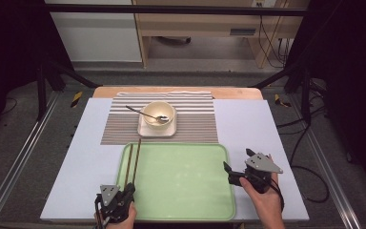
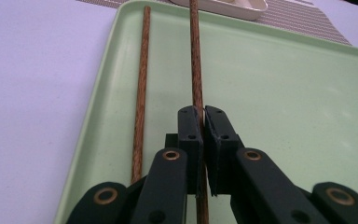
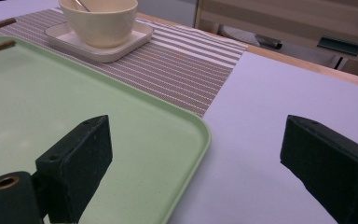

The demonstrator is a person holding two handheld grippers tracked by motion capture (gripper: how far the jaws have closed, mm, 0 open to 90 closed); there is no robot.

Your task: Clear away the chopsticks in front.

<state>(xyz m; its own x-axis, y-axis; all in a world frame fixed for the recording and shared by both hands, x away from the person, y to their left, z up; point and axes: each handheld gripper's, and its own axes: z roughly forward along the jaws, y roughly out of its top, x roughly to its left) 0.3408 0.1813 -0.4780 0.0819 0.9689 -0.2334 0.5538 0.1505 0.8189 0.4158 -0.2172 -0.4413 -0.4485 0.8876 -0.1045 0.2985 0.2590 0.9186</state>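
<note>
Left gripper view: I lose the clamped chopstick's far end at the top edge | plate cropped to a sliver | Right gripper view: bowl rim cut off, spoon handle barely visible.

Colours on my table

My tray is pale green; my two chopsticks are reddish-brown wood; the placemat is striped brown and white; the bowl and plate are cream; my grippers' jaws are black; the tabletop is pale lilac.
</note>
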